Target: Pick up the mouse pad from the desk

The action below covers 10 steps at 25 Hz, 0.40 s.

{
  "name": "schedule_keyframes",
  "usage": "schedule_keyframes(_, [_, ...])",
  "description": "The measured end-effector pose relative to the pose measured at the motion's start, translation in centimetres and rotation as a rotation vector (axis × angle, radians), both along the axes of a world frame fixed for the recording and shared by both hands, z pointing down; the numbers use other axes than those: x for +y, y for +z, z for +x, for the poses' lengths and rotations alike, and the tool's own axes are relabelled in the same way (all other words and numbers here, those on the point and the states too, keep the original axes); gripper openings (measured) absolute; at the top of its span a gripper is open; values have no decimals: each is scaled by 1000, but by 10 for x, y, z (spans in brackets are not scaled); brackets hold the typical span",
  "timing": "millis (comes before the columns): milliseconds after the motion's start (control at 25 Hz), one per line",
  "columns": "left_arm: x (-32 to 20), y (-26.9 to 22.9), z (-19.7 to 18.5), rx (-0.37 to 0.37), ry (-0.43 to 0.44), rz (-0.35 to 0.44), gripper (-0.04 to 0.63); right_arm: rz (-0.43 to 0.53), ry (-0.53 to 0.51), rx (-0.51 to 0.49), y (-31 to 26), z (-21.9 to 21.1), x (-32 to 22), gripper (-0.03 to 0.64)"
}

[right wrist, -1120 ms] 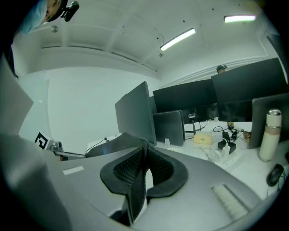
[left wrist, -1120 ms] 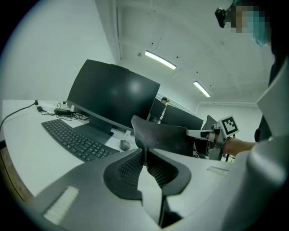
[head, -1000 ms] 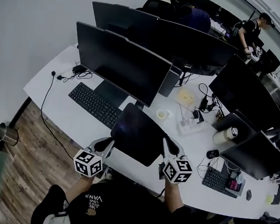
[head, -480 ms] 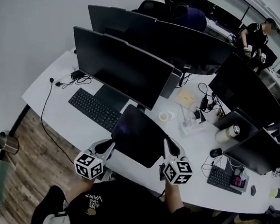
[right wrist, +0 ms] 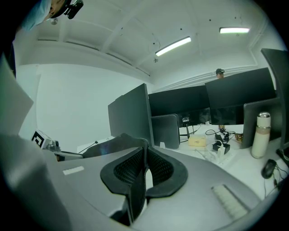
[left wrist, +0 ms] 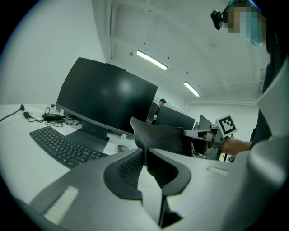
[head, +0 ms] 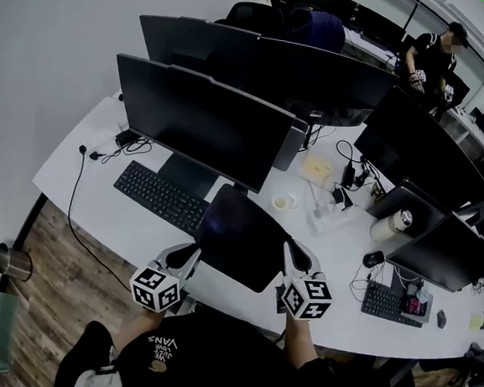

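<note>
Pinching the left edge of the mouse pad (head: pixel 240 237), my left gripper (head: pixel 191 254) has its jaws narrowed tight on it. The pad hangs clear of the desk (head: pixel 100 176), just right of the keyboard (head: pixel 159 195). My right gripper (head: pixel 291 256) clamps its right edge the same way.

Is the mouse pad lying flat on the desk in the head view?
No, the mouse pad hangs above the desk, clamped at opposite edges by the left gripper and right gripper.

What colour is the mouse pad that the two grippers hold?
Black, with no pattern. The mouse pad shows best in the head view.
</note>
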<state>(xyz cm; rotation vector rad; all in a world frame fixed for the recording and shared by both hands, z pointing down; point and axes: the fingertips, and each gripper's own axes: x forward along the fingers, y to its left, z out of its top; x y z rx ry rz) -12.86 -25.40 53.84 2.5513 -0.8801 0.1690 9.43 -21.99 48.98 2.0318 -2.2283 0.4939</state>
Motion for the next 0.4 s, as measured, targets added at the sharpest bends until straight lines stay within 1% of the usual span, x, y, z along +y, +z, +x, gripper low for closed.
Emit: schedule_keyframes(400, [4,1,6,-5,15,-1,40,-15,7,3,5,6,5,38])
